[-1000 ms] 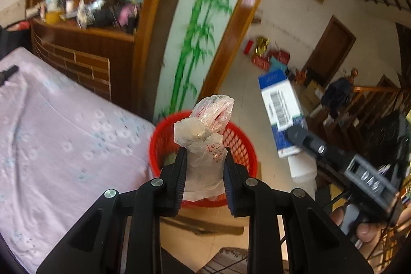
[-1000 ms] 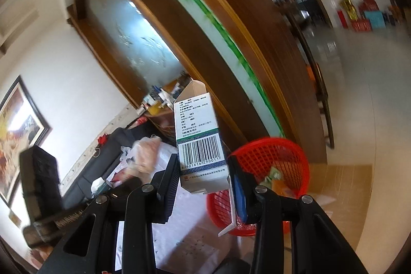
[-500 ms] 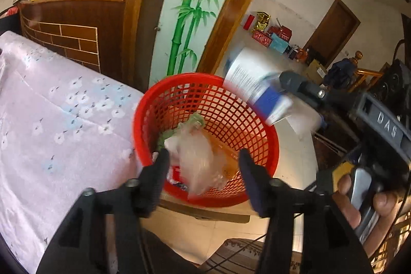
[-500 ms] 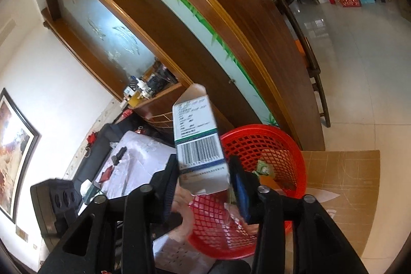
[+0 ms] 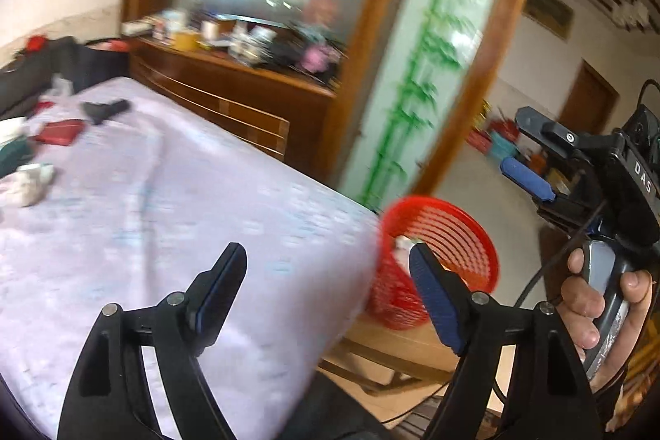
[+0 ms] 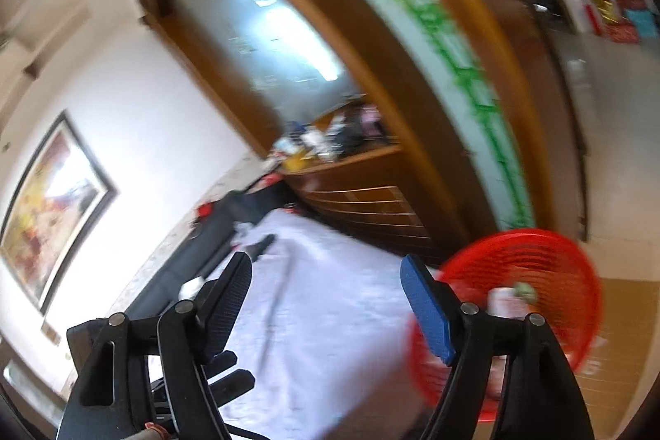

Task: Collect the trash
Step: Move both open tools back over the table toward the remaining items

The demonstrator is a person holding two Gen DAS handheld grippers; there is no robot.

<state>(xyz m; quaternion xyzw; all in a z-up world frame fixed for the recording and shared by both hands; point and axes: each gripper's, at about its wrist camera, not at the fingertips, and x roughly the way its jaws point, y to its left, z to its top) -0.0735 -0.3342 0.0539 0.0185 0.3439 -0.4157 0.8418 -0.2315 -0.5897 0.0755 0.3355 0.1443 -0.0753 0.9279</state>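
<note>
Both views blurred by motion. Left gripper [image 5: 328, 267] over the near corner of a table covered in a pale lilac cloth [image 5: 165, 201]; jaws spread wide and opening, nothing between them, only cloth and basket rim behind. Right gripper [image 6: 324, 275] likewise wide apart and opening, nothing between its fingers; it shows too in the left view at the right edge [image 5: 536, 151], blue pad facing in, a hand [image 5: 598, 308] wrapped round its grip. Red mesh basket [image 5: 445, 254] stands just off the table's corner, on what looks like flat cardboard on the floor; in the right view the basket [image 6: 536, 275] sits behind the right-hand finger, with pale and greenish scraps of trash [image 6: 511, 297] inside, too smeared to name. More litter lies at the table's far left end: a red flat box [image 5: 60, 130], a dark object [image 5: 103, 110] beside it, white crumpled bits [image 5: 29, 184] near the edge. Behind the table, a wooden counter [image 5: 231, 77] crowded with bottles and clutter, and a panel painted with green bamboo [image 5: 416, 102]. A framed picture [image 6: 49, 205] hangs on the white wall.
</note>
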